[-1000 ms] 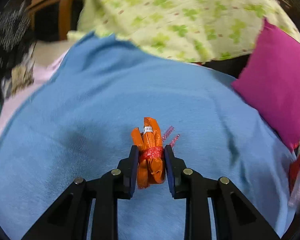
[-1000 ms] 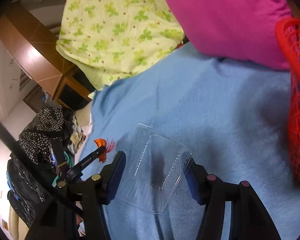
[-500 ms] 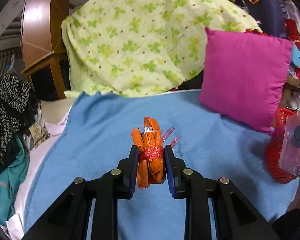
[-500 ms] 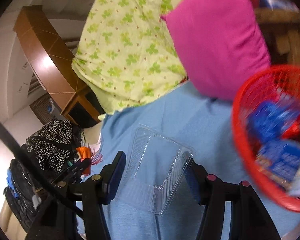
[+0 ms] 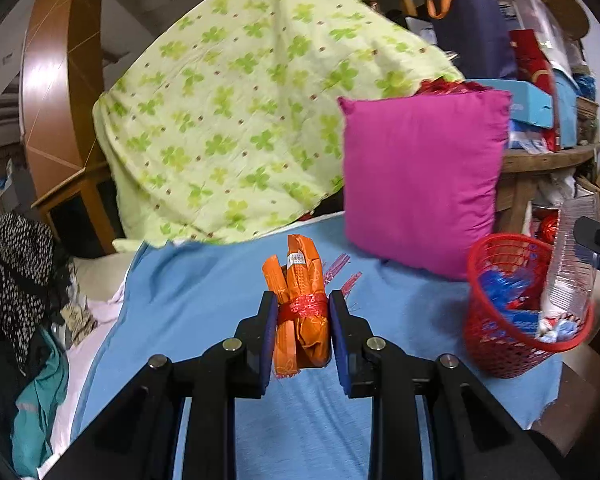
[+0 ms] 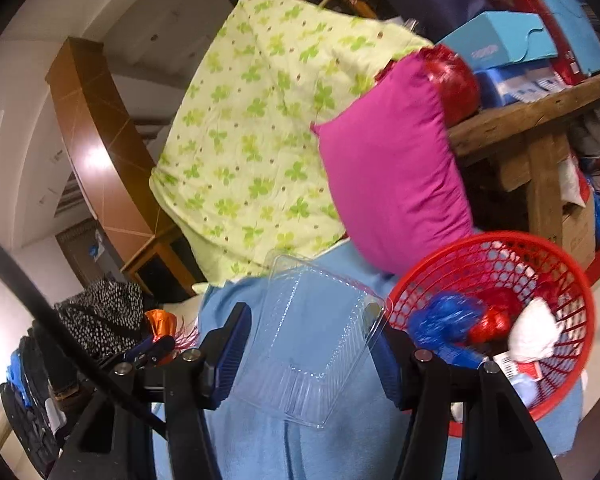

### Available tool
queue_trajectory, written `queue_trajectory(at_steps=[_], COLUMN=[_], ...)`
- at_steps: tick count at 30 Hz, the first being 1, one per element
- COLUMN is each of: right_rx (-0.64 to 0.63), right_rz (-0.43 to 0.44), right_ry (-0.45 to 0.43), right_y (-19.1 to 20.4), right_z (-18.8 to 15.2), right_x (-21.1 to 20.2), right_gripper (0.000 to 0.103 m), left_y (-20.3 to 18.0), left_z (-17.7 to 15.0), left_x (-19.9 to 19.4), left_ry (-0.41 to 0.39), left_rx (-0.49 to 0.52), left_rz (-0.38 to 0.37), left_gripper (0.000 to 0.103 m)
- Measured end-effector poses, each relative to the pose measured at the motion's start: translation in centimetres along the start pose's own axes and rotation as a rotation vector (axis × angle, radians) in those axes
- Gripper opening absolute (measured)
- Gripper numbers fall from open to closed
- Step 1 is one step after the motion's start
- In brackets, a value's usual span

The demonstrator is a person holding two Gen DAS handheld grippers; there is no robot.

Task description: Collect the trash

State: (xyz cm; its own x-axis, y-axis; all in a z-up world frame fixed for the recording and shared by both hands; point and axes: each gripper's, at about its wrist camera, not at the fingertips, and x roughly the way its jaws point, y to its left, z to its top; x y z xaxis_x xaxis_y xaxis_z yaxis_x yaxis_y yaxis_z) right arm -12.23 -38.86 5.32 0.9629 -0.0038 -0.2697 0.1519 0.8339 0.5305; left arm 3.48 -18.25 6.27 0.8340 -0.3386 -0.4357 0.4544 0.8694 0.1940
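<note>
My left gripper (image 5: 300, 312) is shut on an orange wrapper bundle (image 5: 302, 316) tied with red string, held above the blue blanket (image 5: 204, 292). My right gripper (image 6: 312, 340) is shut on a clear plastic tray (image 6: 316, 344), just left of the red mesh basket (image 6: 556, 280). The basket holds blue, red and white trash. In the left wrist view the basket (image 5: 496, 344) stands at the right on the blanket's corner, with the clear tray (image 5: 572, 264) held over its far side. The left gripper (image 6: 156, 350) with the orange bundle (image 6: 162, 318) shows at the left of the right wrist view.
A magenta pillow (image 5: 420, 184) leans behind the basket. A green clover-print quilt (image 5: 240, 120) hangs behind the bed. Clothes (image 5: 16, 264) pile at the left. A wooden shelf (image 6: 532, 120) with boxes stands at the right. The blanket's edge drops off beyond the basket.
Both grippers have risen from the blanket with their loads. The right gripper has carried the clear tray to the red basket, which has come into the left wrist view.
</note>
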Motion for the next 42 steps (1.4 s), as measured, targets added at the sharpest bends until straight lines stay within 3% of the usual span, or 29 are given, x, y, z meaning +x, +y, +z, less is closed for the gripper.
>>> queue_trajectory(at_steps=[9,22,42], right_rx=[0.061,0.149,0.22], right_rz=[-0.014,-0.037,-0.066], right_ry=[-0.063,-0.112,-0.106], right_y=[-3.3,-7.9,-11.0], right_z=[1.2,1.3,0.5], right_x=[-3.0,-5.3,-5.8], right_gripper=[0.061,0.061,0.061], left_y=[-5.0,-10.6,-15.3], left_z=[1.8,2.6,2.4], left_x=[-1.7,-1.2,0.6], left_ry=[-0.031,-0.02,0.01], left_rx=[0.083,0.162,0.225], left_rz=[-0.042,-0.106,-0.149], left_gripper=[0.027,0.027,0.027])
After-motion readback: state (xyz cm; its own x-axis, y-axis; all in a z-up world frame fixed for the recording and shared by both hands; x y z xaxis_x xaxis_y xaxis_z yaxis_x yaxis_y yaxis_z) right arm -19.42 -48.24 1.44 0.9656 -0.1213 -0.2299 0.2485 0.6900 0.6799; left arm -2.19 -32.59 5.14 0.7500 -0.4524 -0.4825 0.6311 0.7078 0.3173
